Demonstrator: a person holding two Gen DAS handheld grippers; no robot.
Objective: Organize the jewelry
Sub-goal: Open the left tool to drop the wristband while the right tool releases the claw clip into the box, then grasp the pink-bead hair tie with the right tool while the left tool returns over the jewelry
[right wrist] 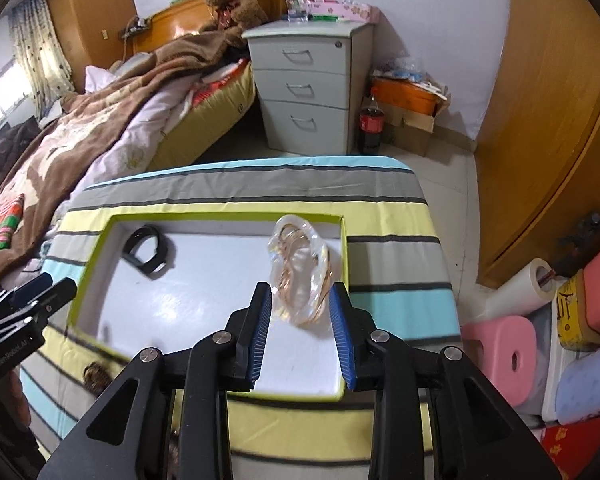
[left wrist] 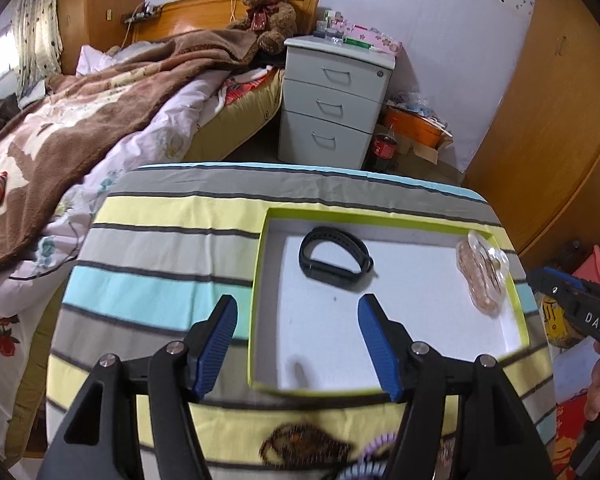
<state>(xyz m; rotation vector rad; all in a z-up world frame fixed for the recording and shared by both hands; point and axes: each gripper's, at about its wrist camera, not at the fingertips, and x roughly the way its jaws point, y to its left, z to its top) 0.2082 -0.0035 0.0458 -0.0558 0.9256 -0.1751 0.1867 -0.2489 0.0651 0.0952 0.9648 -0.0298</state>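
A shallow box with a yellow-green rim (left wrist: 262,280) (right wrist: 90,272) and white floor lies on a striped cloth. Inside at the back left lies a black wristband (left wrist: 334,258) (right wrist: 150,254). At the right side lies a clear plastic bag with gold chains (left wrist: 484,276) (right wrist: 300,276). My left gripper (left wrist: 298,306) is open and empty above the box's left edge. My right gripper (right wrist: 300,294) is open, its blue fingers either side of the bag's near end; I cannot tell if they touch it.
The striped cloth covers a small table (left wrist: 160,248). A bed with a brown blanket (left wrist: 80,120) is to the left, a white drawer unit (left wrist: 332,104) and a cola bottle (left wrist: 384,148) behind. Foam blocks and a paper roll (right wrist: 520,284) are stacked at the right.
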